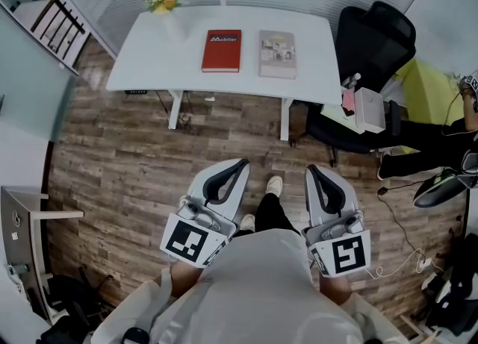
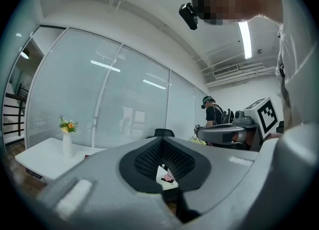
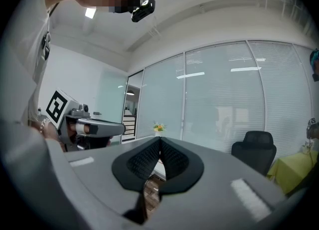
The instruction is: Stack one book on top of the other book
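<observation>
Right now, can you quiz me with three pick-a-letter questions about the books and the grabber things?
1. Where is the red book?
A) flat on the white table, left of the grey book, apart from it
B) on top of the grey book
C) held up in the air

2. How many books are on the table?
A) one
B) four
C) two

3. How are the left gripper and right gripper?
A) wide open
B) shut, empty
C) each holding a book

Answers:
1 A, the head view shows the books side by side.
2 C, just the red and the grey.
3 B, each gripper view shows jaws together with nothing between.
</observation>
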